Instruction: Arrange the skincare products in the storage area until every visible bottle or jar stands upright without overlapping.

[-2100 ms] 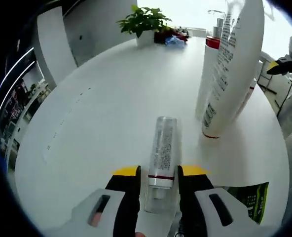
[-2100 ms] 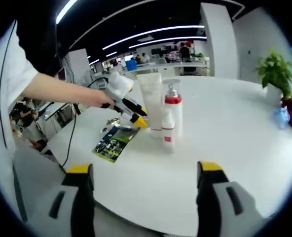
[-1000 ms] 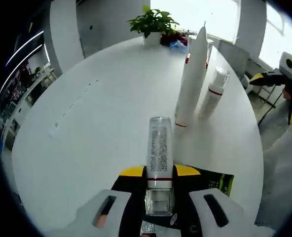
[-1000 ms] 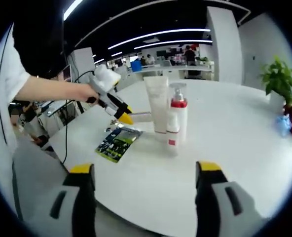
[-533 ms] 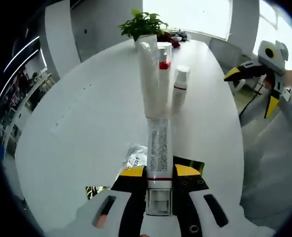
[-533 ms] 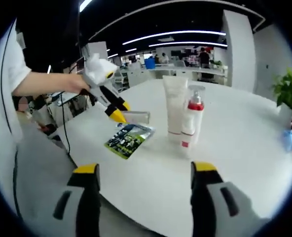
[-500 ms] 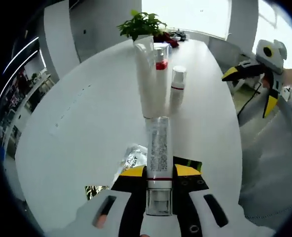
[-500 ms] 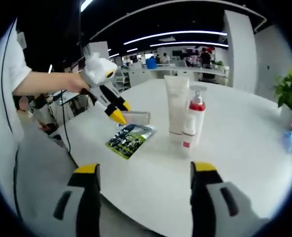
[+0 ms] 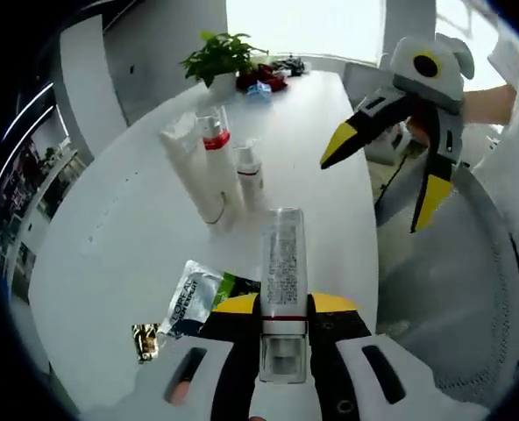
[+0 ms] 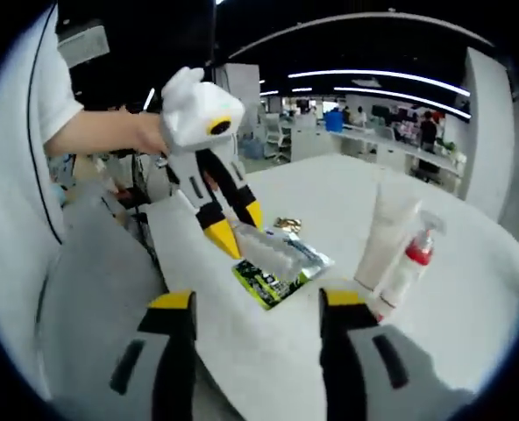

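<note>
Above the table's (image 9: 119, 219) near edge, your left gripper (image 9: 282, 304) is clenching the clear bottle (image 9: 282, 267), long axis pointing straight ahead toward the standing bottles (image 9: 214, 167), while your right gripper (image 10: 259, 303) is hanging empty, jaws apart.

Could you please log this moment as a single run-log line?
left tool: shut on clear tube, held above table | right tool: open, empty | white tube, pump bottle, small bottle: upright
</note>
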